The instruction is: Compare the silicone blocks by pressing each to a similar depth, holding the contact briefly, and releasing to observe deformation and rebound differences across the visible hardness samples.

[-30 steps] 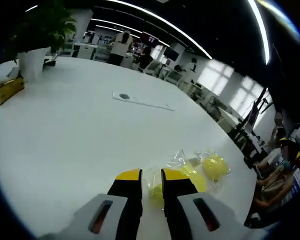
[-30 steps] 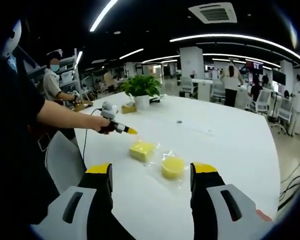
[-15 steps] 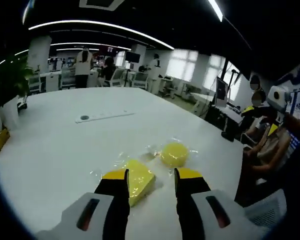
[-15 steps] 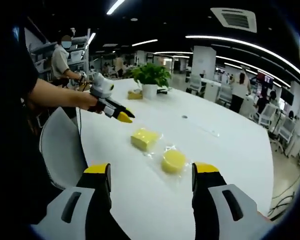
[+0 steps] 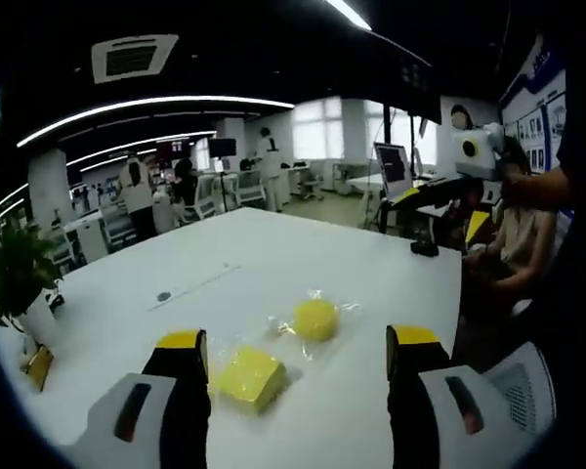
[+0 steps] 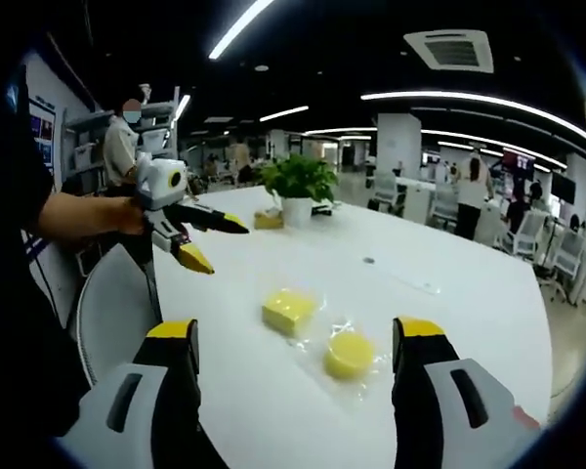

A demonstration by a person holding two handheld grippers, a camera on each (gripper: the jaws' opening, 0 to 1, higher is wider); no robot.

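resting on white table [image 5: 371, 274], two yellow blocks, one square [image 5: 249, 377], one round [image 5: 315, 319], both grippers' fingers spread, empty

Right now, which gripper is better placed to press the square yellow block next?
Probably the left gripper: it is open and the square block lies just ahead between its jaws. The right gripper faces the round block more.

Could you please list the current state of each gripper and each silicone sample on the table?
Left gripper: open, raised above the white table, touching nothing.
Right gripper: open, holding nothing.
Yellow square silicone block: lying flat in clear wrap, untouched.
Yellow round silicone block: lying flat in clear wrap beside the square one, untouched.
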